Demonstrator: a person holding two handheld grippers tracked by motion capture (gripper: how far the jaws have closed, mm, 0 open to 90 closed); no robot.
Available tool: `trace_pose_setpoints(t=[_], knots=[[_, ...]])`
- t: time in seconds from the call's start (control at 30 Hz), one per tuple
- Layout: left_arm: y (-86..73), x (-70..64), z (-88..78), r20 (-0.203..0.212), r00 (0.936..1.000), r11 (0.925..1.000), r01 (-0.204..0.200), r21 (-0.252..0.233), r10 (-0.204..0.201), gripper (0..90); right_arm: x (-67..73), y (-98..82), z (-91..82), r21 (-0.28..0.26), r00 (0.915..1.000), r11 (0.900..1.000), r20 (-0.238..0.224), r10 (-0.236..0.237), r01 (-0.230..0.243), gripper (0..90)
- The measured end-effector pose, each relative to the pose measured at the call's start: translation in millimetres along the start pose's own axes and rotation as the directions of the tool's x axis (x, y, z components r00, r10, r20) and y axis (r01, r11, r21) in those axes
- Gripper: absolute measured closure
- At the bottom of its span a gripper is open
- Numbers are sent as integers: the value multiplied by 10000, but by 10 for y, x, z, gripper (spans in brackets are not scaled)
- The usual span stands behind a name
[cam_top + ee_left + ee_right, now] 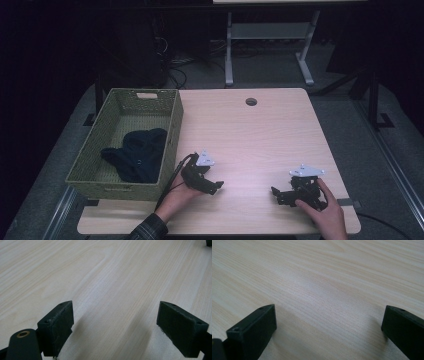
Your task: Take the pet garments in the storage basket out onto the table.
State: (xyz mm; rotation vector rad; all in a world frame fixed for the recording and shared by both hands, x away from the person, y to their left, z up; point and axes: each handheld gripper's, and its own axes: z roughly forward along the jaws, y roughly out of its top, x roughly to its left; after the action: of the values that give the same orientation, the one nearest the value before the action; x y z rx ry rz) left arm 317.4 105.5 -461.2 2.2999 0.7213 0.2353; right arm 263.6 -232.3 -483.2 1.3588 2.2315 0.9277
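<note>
No legible writing or brand marks anywhere on the bench (260, 135) or what it carries. Along the left edge, overhanging it slightly: an olive woven basket (170, 131), open-topped, holding one dark blue cloth (137, 154) bunched toward its near right side, against the right wall. Rest of the basket floor bare, perforated. A small pale tag or cut-out (146, 95) at the far rim, too small to read.

Near the front edge, left of centre, just beside the basket's near right corner: left gripper (215, 187) held in the left hand (177, 194), jaws spread wide with nothing between them, bare wood grain showing through the gap in the left gripper view (115, 325). Grey plate on top, black cable trailing back toward a plaid sleeve (150, 229).

Toward the front right corner: right gripper (277, 195) under the right hand (322, 210), likewise released, jaws well apart over plain wood in the right gripper view (328, 327). Both grippers low over the surface, well apart from each other.

Round cable hole (251, 102) near the far edge, centre. Beyond the bench, dim floor, cables and the white legs of another table (229, 50).
</note>
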Motion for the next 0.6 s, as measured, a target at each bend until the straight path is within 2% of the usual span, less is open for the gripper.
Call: trace_pose_setpoints(t=[0.6], knots=[[84, 23, -111, -71, 10000, 9998, -37, -169, 36, 137, 0, 0, 0, 1, 10000, 10000, 5, 6, -6, 0]])
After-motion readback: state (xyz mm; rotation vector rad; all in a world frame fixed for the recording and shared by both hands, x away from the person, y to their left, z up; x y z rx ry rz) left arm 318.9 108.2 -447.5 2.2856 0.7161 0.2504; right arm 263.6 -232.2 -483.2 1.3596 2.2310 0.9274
